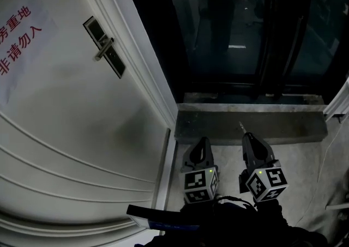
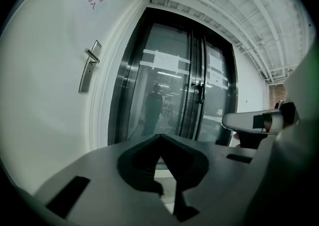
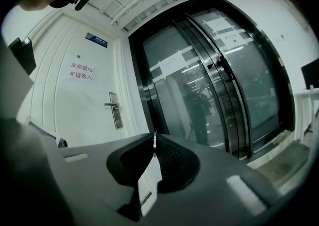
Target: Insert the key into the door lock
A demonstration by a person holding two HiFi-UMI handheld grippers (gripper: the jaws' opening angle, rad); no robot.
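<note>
The white door fills the left of the head view, with its dark lock plate and silver lever handle high up. The same lock plate shows in the left gripper view, and the lock shows far off in the right gripper view. My left gripper is low, right of the door frame, shut with nothing in it; its jaws meet at the left gripper's tip. My right gripper is beside it, shut on the key. The key stands between the right gripper's jaws, a white tag hanging below it.
Dark glass sliding doors stand straight ahead behind a concrete step. A paper sign with red characters is stuck on the door. A person's reflection shows in the glass. A white rail is at the right.
</note>
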